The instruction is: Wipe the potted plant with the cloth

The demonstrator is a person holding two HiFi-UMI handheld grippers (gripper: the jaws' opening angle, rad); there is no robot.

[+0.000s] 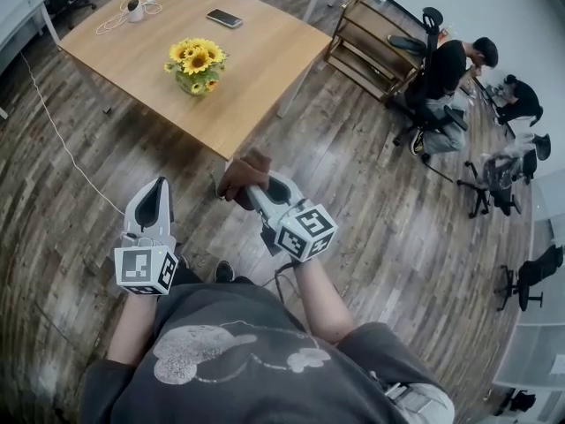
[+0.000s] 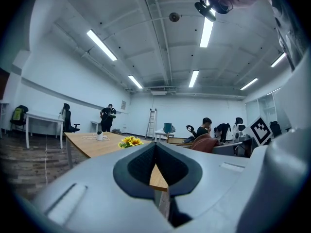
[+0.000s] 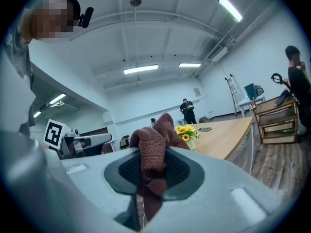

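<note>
Currently the cloth is pinched between the fingers of the right gripper. It is bunched, with a loose lobe above the tips and a tail hanging below. The potted plant, a small pot of yellow flowers, stands on the tabletop towards the edge nearest the person. It is well apart from both grippers. Nothing touches it, so wiping is judged not yet begun.

Hazards from this point:
- The plant looks light and top-heavy. A sideways wipe against the flowers could tip it or slide it towards the tabletop edge, since nothing braces the pot.
- Only a narrow fold of cloth is clamped. Drag across leaves or petals could pull it free.
- The loose lobe may snag a stem and lift the pot on withdrawal.

Pose: both grippers are held level in front of the person's chest, over the wooden floor, short of the tabletop. The right gripper sits further forward and angles inward towards the plant. The left gripper sits beside it, pointing straight ahead, with its fingers closed together on nothing. Both forearms are bent at the elbow.
</note>
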